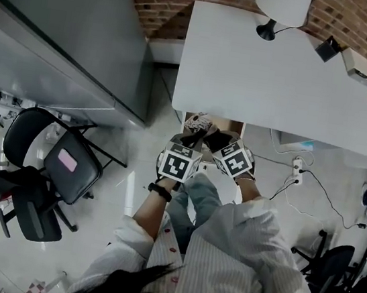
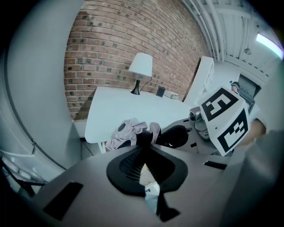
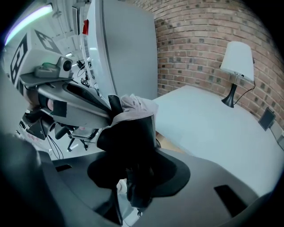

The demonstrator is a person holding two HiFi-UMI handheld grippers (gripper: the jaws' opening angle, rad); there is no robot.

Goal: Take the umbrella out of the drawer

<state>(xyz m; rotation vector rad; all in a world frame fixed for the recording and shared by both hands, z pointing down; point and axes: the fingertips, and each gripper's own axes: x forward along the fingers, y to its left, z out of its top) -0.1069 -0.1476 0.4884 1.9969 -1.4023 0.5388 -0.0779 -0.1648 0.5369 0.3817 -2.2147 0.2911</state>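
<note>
Nearest the lens, dark hair and a striped shirt; beyond them, both tools raised side by side. Clenched on each side: left tongs pinching the umbrella at a thin dark part beside its gathered cloth, right tongs clamped round its thicker black end. Held in the air between the two, just in front of the white bench edge and above what looks like the open drawer under that edge; apparently already clear of it.

To finish well: keep both grips firm and level with each other, without twisting or stretching the folded canopy between them. Lift straight until well free of the bench edge before swinging toward any resting place. Watch for loose cloth catching on that edge. Let go only once supported from below.

Folded short and compact. Pale cloth with darker print, bunched and rumpled rather than neatly wrapped; black at the thicker end. Soft, so probably prone to sagging or slipping where pinched by cloth alone.
</note>
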